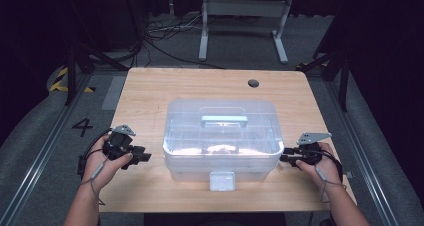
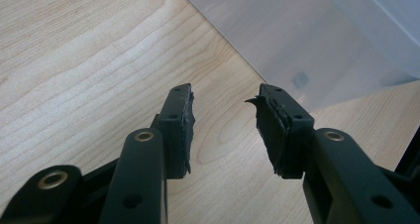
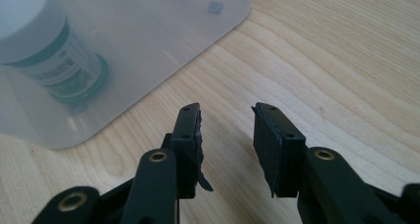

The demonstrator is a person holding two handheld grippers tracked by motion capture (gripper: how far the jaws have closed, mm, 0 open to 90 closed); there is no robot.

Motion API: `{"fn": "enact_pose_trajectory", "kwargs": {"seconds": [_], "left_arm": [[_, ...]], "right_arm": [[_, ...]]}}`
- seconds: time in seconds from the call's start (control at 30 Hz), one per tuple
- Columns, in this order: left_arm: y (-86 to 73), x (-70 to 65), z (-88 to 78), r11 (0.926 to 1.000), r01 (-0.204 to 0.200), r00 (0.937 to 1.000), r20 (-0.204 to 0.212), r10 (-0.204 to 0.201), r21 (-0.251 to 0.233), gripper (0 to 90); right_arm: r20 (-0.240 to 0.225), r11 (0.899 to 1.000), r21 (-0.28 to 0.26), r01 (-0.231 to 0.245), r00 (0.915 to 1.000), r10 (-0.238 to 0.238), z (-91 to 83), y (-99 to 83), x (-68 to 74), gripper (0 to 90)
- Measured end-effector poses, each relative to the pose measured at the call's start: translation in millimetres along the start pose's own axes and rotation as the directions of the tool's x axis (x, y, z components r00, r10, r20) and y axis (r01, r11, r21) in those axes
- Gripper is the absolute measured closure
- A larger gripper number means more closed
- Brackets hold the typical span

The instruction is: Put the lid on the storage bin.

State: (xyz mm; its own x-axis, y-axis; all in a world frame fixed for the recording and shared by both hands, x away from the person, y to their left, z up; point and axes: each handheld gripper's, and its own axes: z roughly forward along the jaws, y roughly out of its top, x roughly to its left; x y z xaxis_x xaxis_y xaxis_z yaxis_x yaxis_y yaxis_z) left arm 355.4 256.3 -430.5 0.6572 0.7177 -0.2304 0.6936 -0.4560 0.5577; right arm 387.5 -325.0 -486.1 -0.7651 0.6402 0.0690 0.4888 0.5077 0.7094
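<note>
A clear plastic box [image 1: 222, 136] sat in the middle of the desk [image 1: 150, 91], with one hand-held gripper at each of its short ends.

The left hand-held gripper [image 1: 145, 156] lay just beside the box's left end, a little apart from it, its jaws parted with only bare desk between them; in the left gripper view the box's lower corner [image 2: 297, 60] stood ahead and to the right of the tips. The right hand-held gripper [image 1: 284, 155] pointed at the box's right end, its tips at the rim or nearly so, jaws likewise released and holding nothing. In the right gripper view the box's rounded corner [image 3: 198, 30] lay ahead and to the left, and through its wall showed a white bottle [image 3: 54, 55] with green bands. The lid was on, its handle [image 1: 224, 121] lying flat, and the front latch [image 1: 222, 180] hung down toward the person.
</note>
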Motion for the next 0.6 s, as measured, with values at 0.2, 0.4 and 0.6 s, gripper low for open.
{"fn": "enact_pose_trajectory", "kwargs": {"seconds": [0.2, 0.4, 0.6], "left_arm": [[-0.5, 1.2, 1.6, 1.0, 0.002, 1.0, 0.005, -0.002, 0.009, 57.4], [-0.2, 1.9, 3.2, 1.0, 0.006, 1.0, -0.003, -0.006, 0.003, 48.8], [-0.2, 4.7, 5.0, 0.9998, 0.012, 0.9997, -0.019, -0.012, -0.017, 34.5]], "right_arm": [[0.005, 1.0, -0.008, -0.004, 1.0, 0.004, 2.3, 0.0, 0.9, 60.6], [0.037, 0.999, -0.037, -0.009, 0.9993, 0.01, 5.0, -0.7, -2.3, 42.0], [0.058, 0.997, -0.073, -0.024, 0.9979, 0.028, 5.6, -2.3, -8.1, 28.3]]}}
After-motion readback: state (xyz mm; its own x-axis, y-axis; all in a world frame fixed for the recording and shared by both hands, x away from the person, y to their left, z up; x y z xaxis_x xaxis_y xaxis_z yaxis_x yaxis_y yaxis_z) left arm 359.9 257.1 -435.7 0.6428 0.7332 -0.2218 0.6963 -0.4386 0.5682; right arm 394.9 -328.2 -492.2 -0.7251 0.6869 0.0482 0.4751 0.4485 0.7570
